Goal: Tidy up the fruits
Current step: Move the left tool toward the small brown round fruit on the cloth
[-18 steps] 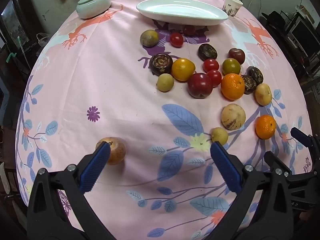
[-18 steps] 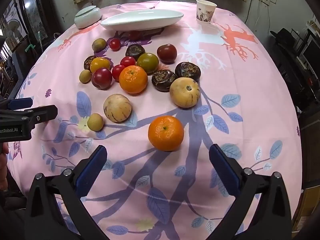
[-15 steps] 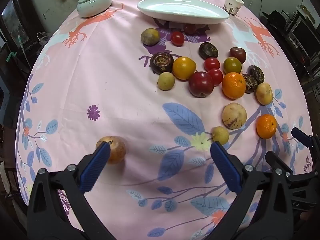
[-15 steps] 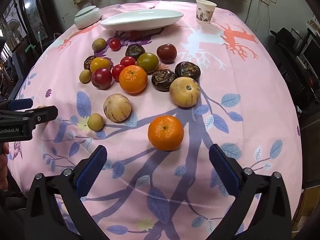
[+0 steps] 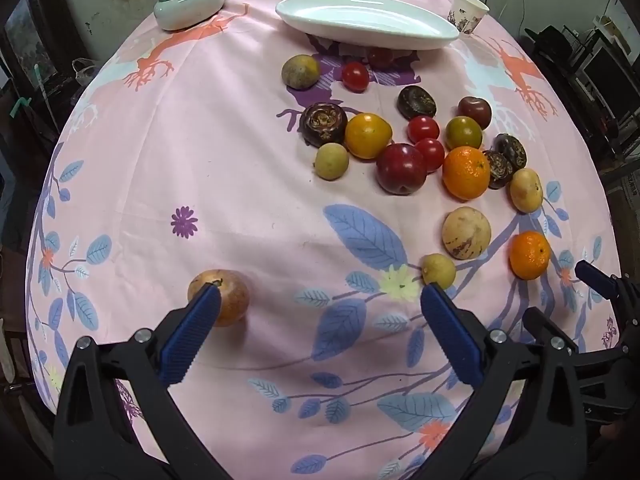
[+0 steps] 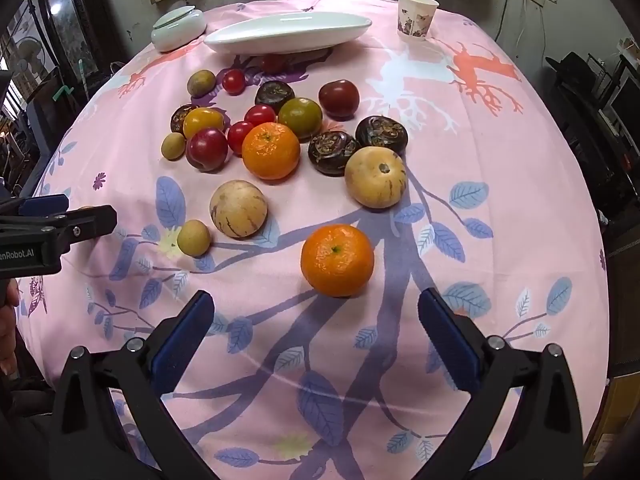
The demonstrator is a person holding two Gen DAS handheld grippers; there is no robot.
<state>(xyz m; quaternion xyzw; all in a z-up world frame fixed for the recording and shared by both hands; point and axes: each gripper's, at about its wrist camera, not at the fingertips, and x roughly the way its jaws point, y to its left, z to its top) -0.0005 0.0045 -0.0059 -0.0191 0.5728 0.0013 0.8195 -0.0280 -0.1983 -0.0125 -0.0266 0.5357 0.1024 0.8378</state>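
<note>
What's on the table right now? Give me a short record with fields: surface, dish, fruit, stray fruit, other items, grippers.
surface: pink floral tablecloth
dish: long white plate, empty, at the far side
fruit: loose on the cloth in front of the plate; nearest orange lies ahead of the right gripper
stray fruit: one tan-red fruit apart, by the left gripper
other items: paper cup, lidded pale green bowl
grippers: both open, holding nothing

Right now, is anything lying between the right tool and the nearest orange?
Nothing visible does. The right tool is open, and only bare tablecloth lies between its tips and the nearest orange. The other fruits sit beyond or to the left of that orange.
</note>
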